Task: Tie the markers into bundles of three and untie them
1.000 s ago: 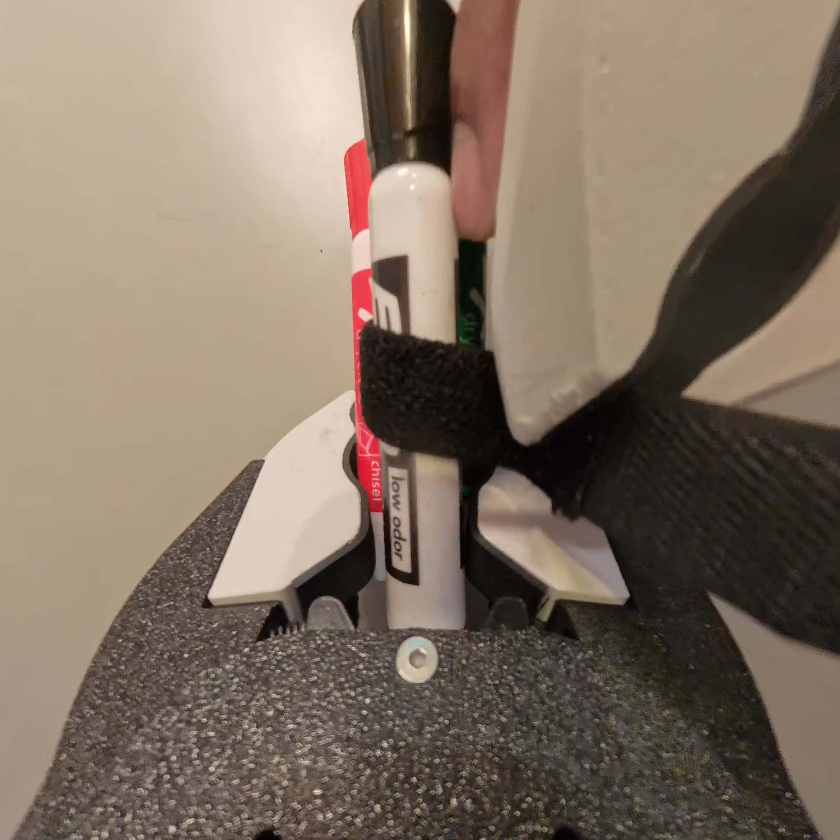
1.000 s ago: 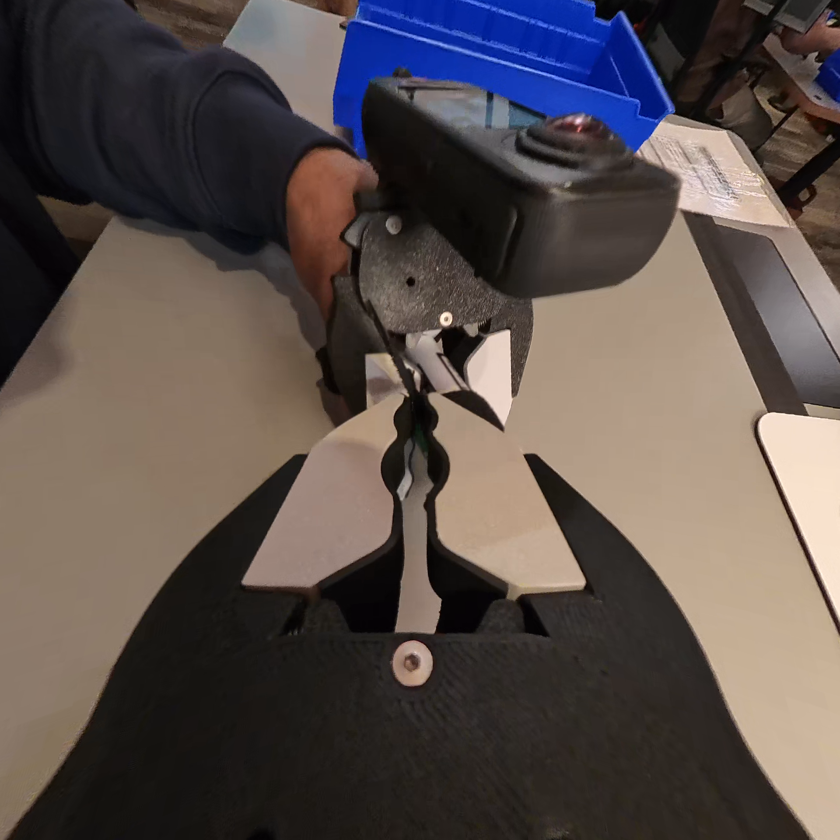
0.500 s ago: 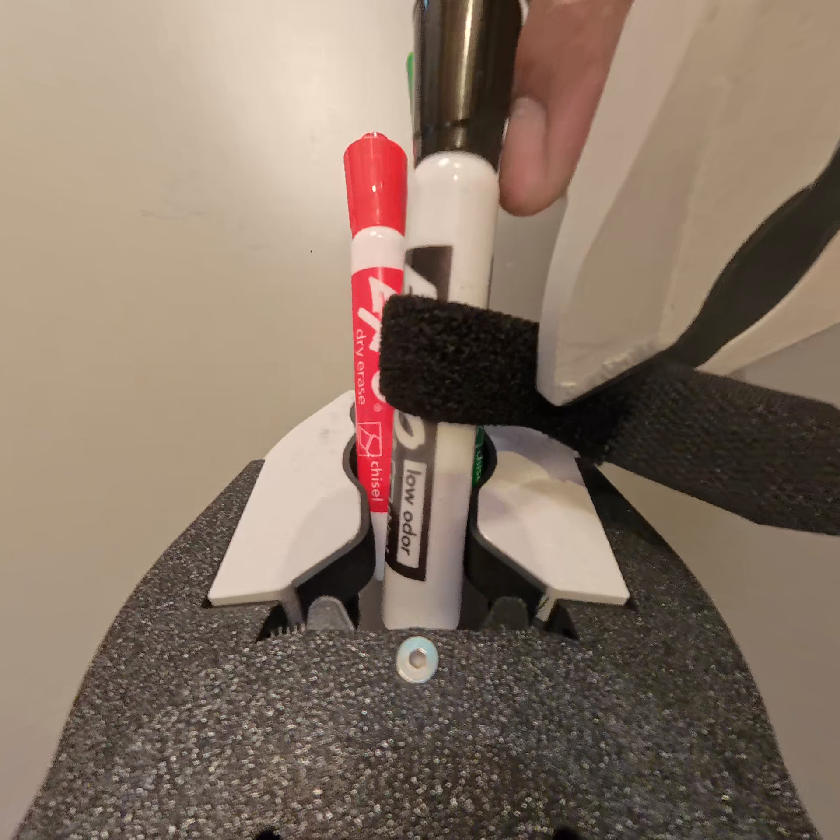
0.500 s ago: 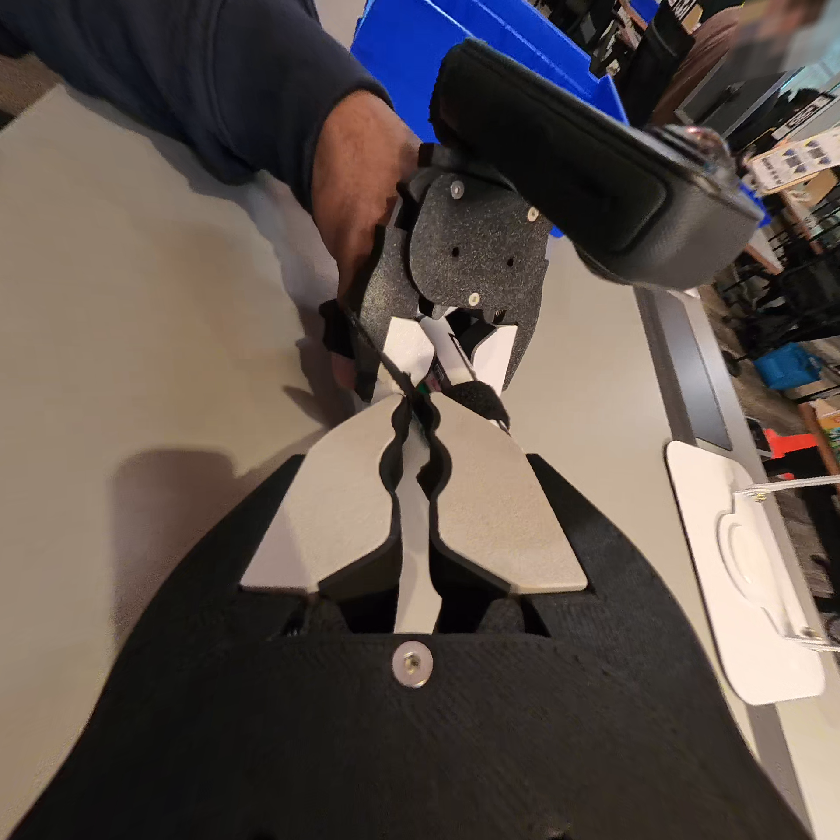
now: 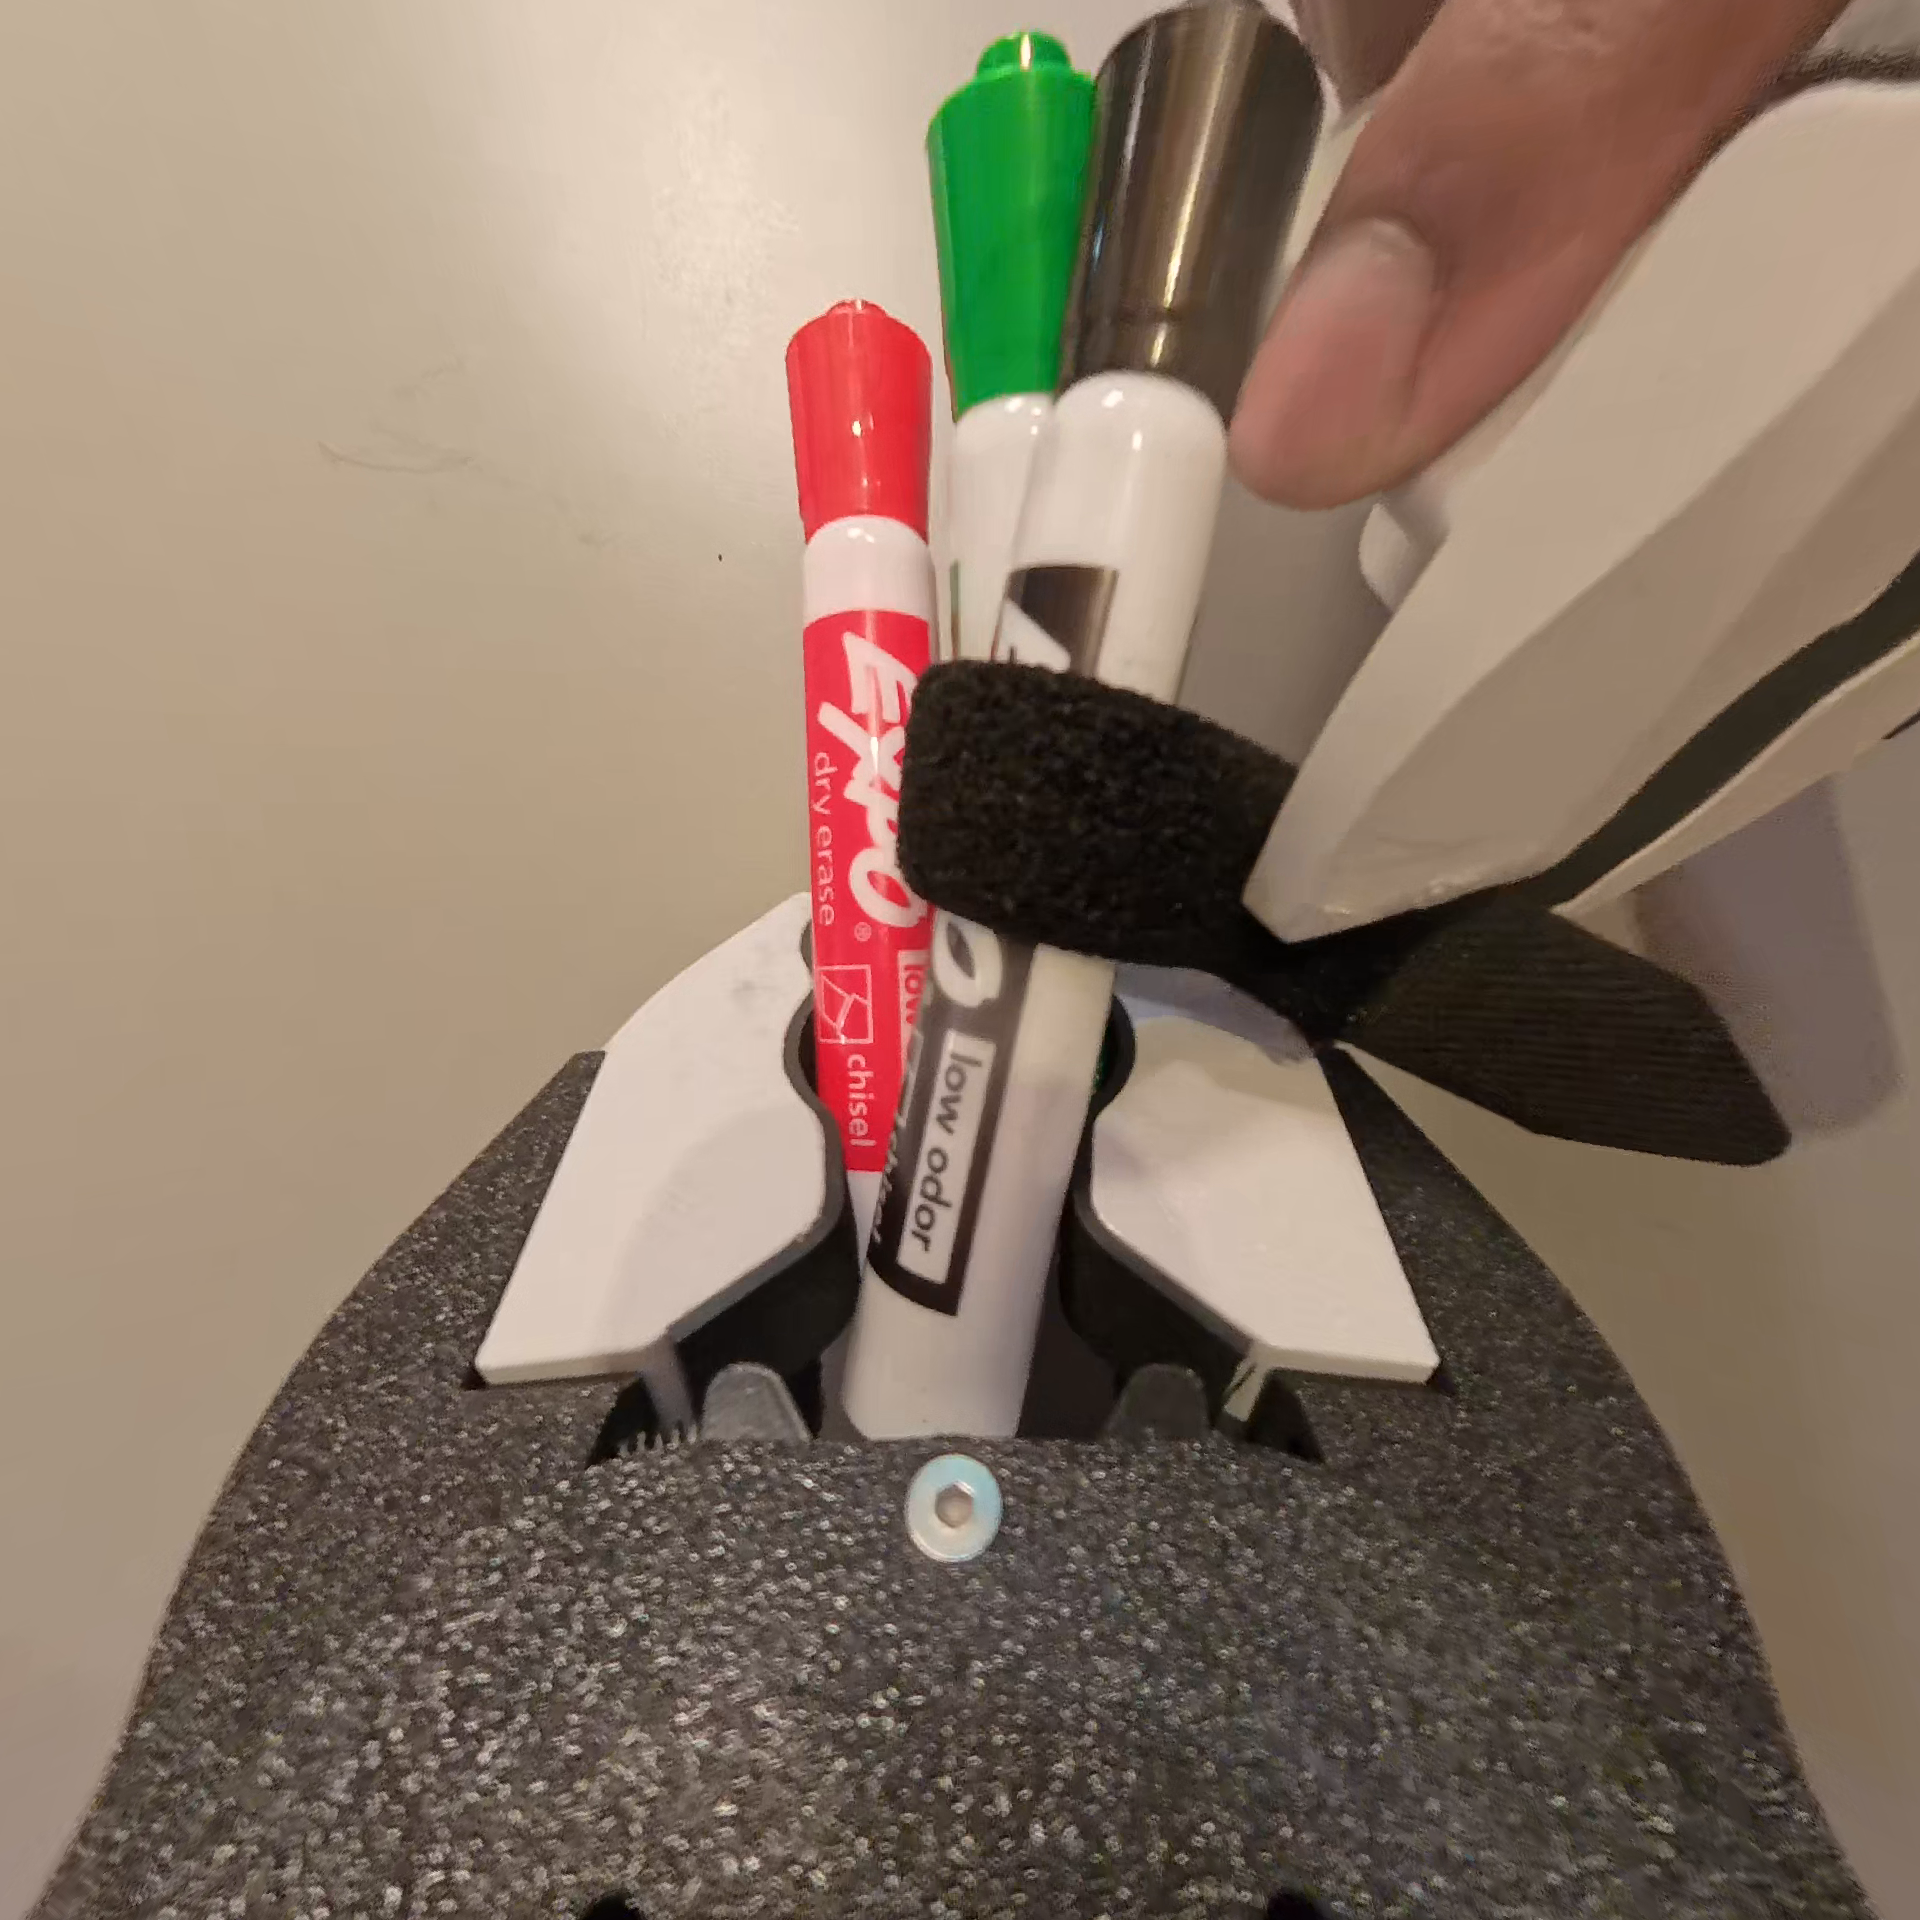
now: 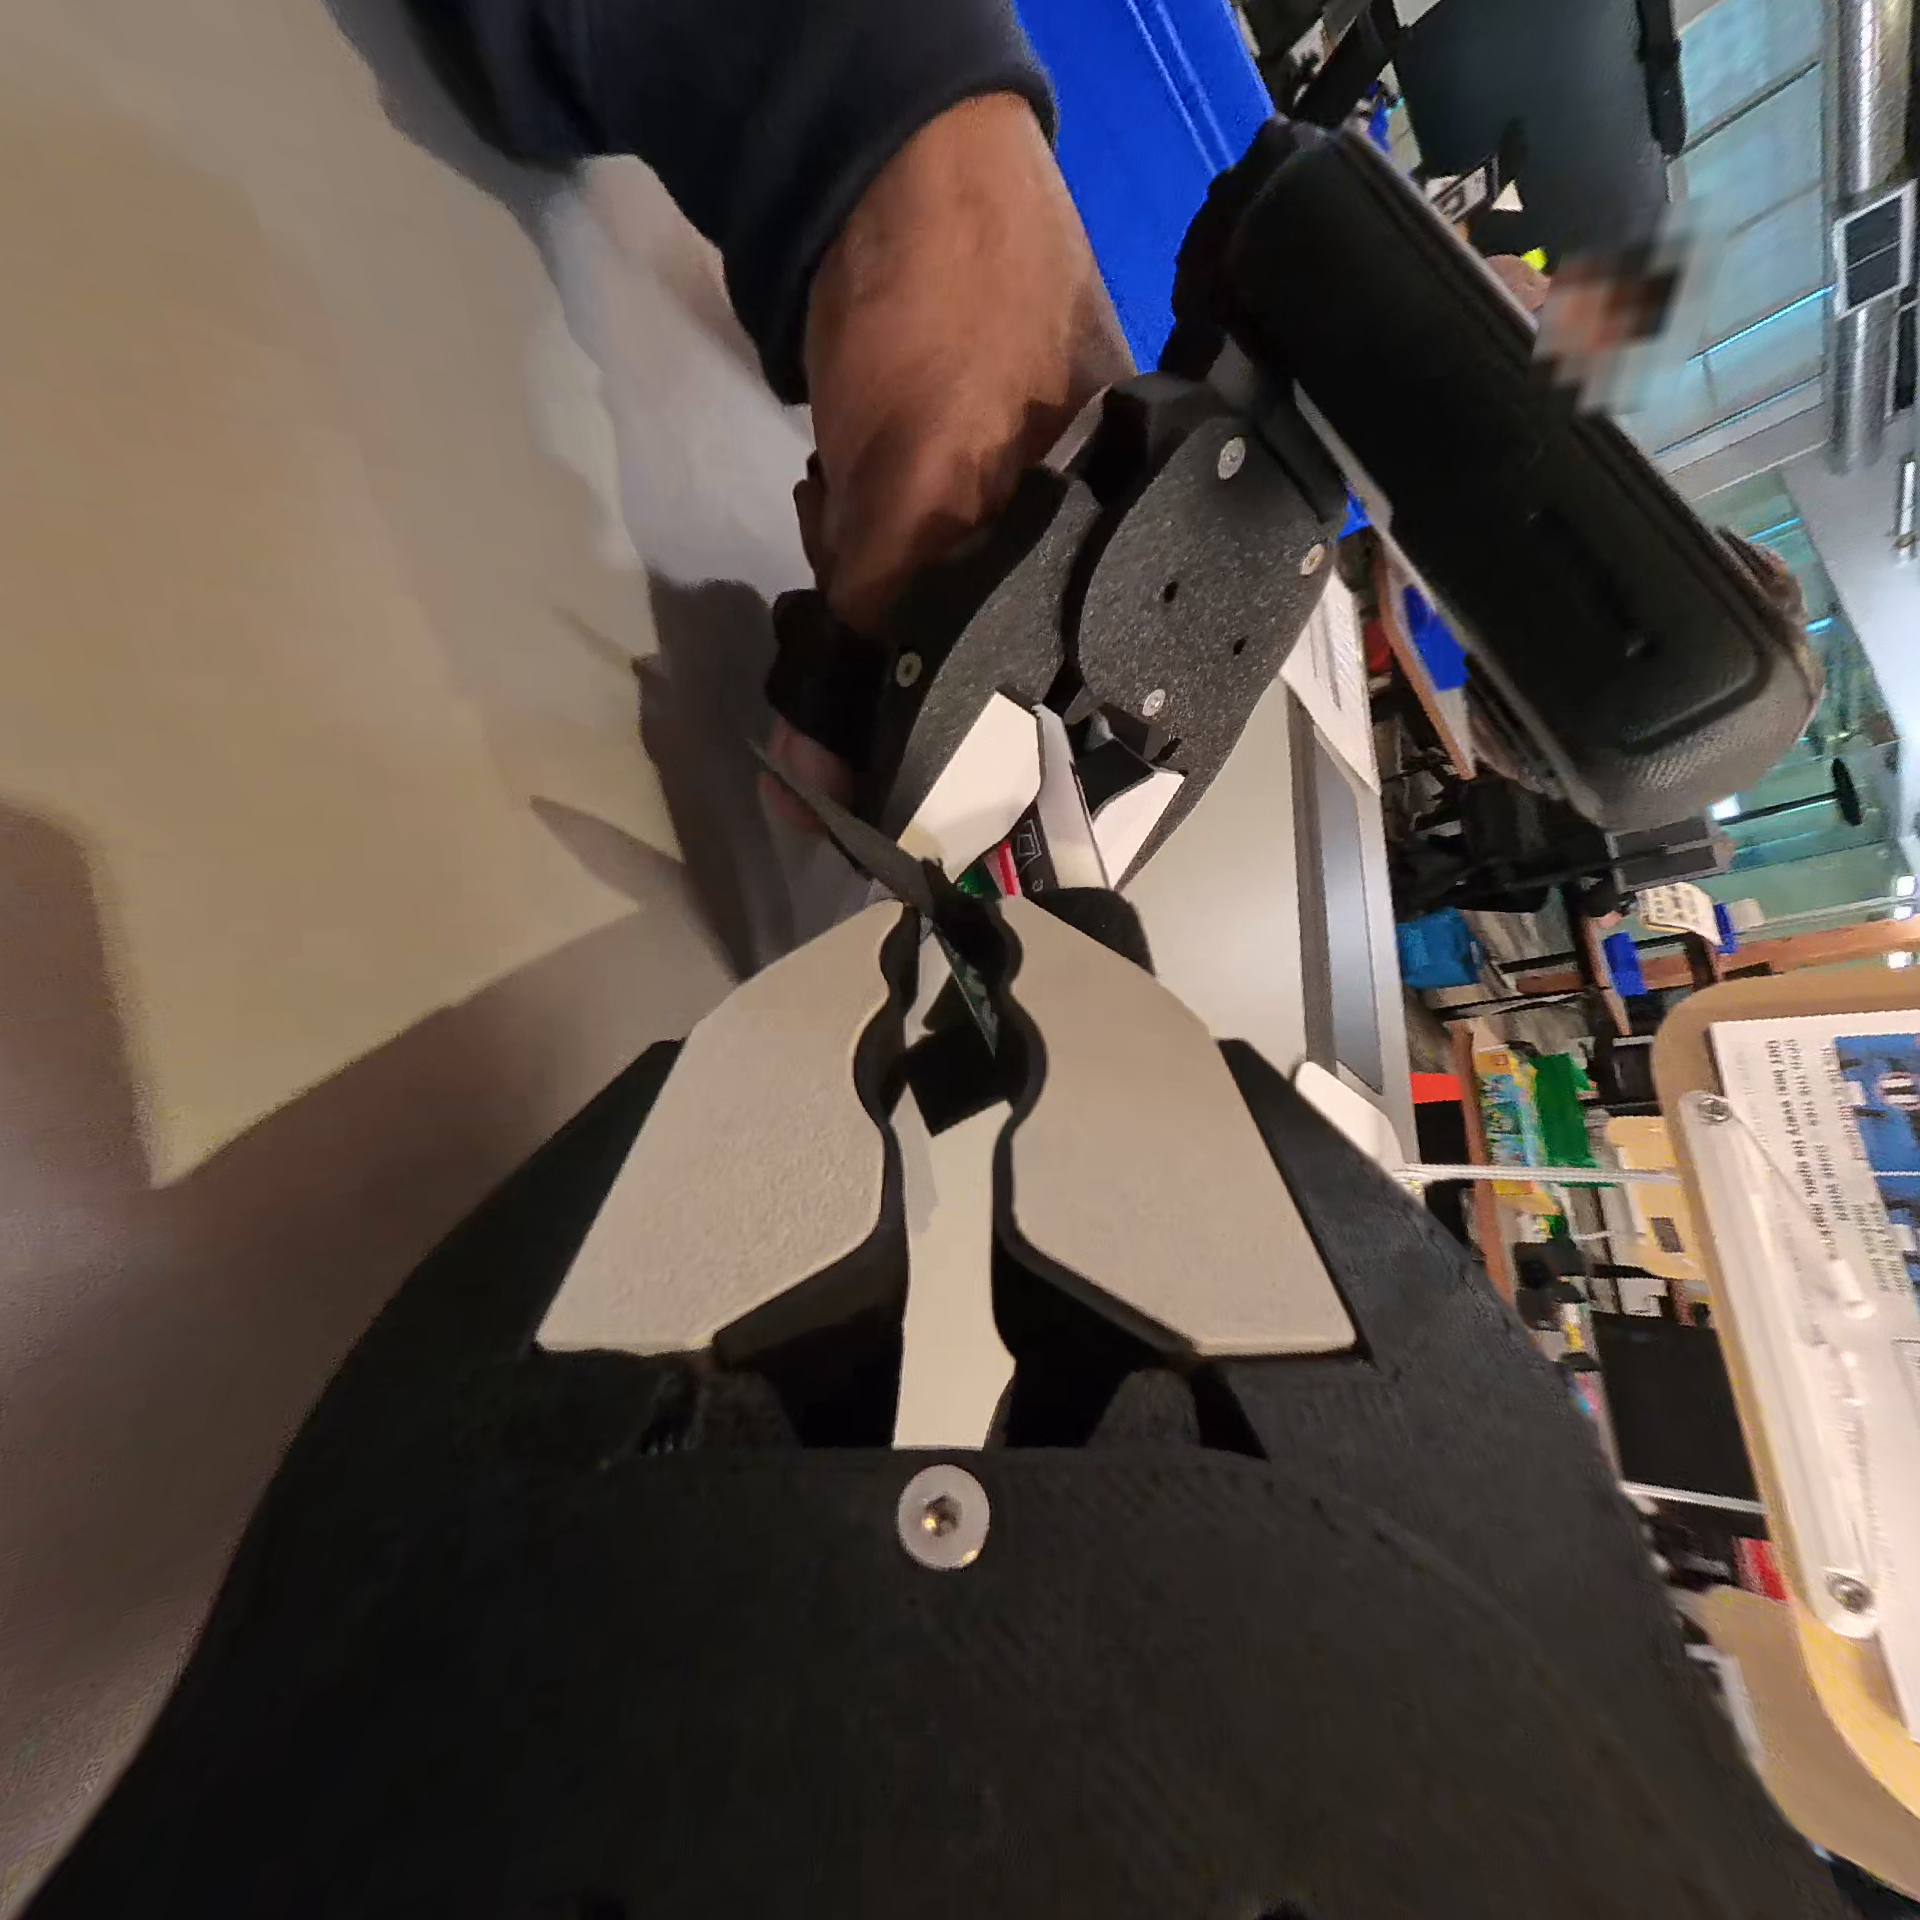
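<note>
1. Left gripper: clamped on three markers, caps pointing away from it.
2. Black marker: nearest; red marker to its left, green marker behind.
3. Black strap: wrapped across the black marker.
4. Right gripper: pinching the strap's tail, just right of the black marker.
5. Worktop: beige, beyond.
</note>
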The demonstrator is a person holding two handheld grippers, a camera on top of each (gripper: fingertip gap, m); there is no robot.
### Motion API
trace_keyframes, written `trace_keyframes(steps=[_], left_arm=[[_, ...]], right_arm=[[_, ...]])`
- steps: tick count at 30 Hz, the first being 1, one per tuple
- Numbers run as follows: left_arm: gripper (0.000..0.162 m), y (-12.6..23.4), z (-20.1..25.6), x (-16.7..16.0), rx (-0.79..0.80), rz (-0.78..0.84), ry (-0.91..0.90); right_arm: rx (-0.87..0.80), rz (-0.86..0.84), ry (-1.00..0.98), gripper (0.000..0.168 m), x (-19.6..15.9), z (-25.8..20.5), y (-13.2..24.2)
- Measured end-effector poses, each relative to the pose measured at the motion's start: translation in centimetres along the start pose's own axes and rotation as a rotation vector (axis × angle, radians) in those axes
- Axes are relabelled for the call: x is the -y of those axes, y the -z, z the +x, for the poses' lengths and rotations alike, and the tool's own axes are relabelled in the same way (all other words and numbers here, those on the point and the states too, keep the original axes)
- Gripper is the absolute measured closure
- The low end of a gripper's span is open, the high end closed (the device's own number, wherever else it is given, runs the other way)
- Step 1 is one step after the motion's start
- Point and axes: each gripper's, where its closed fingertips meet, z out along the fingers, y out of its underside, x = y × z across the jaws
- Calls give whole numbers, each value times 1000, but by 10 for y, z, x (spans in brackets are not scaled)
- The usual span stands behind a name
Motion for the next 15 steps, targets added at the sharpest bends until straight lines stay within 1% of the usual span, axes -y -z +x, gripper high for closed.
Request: trace_keyframes(steps=[9,15], left_arm=[[117,-1,1,-1,-13,-4,29],[117,-2,0,-3,-8,-19,31]], right_arm=[[-24,9,58,153,1,2,7],[-14,-19,76,150,-8,-2,11]])
